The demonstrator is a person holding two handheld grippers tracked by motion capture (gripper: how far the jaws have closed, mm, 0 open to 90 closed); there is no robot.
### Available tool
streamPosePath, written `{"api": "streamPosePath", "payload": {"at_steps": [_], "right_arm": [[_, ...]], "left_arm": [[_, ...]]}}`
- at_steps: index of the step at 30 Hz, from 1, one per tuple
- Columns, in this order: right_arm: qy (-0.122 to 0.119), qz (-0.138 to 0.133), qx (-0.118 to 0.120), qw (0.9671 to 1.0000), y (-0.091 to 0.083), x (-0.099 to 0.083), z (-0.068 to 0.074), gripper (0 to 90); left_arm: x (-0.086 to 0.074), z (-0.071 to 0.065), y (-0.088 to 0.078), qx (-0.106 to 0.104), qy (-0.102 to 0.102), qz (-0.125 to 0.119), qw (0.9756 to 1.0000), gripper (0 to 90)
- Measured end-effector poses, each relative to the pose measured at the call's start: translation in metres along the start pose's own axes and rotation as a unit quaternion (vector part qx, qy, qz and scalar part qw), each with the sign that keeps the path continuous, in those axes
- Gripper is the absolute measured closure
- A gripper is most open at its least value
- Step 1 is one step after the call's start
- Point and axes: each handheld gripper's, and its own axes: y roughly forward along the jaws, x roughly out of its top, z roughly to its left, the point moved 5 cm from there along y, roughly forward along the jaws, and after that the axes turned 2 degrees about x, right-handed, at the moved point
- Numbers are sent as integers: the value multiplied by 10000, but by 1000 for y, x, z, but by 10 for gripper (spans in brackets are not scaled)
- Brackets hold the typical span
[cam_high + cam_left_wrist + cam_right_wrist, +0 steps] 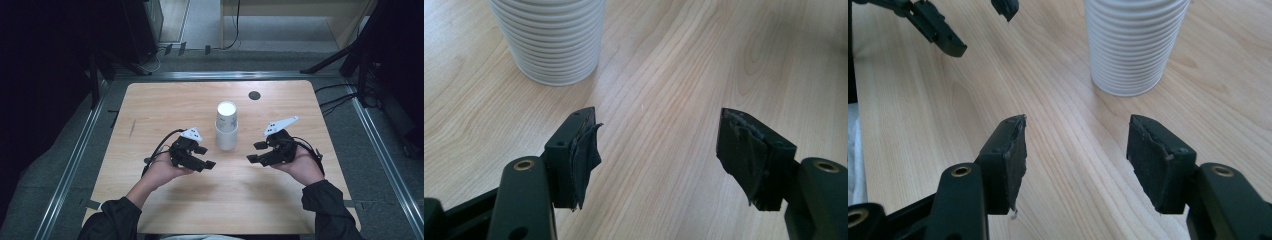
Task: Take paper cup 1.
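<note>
A stack of white ribbed paper cups (226, 127) stands upside down near the middle of the wooden table (170, 102). My left gripper (206, 157) rests in a hand just left of the stack, and my right gripper (254, 152) sits just right of it; both point inward. In the left gripper view the jaws (659, 145) stand apart over bare wood, with the cups (551, 40) ahead to the left. The right gripper view shows its own jaws (1075, 150) apart and empty, the cups (1133, 45) ahead to the right, and the left gripper (983, 30) farther off.
A small black round cap (254, 95) sits in the tabletop at the back right. Metal rails (75, 155) frame the table on a grey floor, and dark stands and cables (345, 100) line both sides.
</note>
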Motion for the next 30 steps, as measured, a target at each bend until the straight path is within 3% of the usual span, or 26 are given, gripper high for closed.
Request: {"api": "streamPosePath", "payload": {"at_steps": [22,30], "right_arm": [[-353,99,-36,9993,-7,31,-6,380],[-435,208,-43,9988,-5,44,-12,380]], "left_arm": [[-12,-8,-17,-153,-190,-166,9996,321],[-18,-9,-22,-43,-289,-170,9994,316]]}}
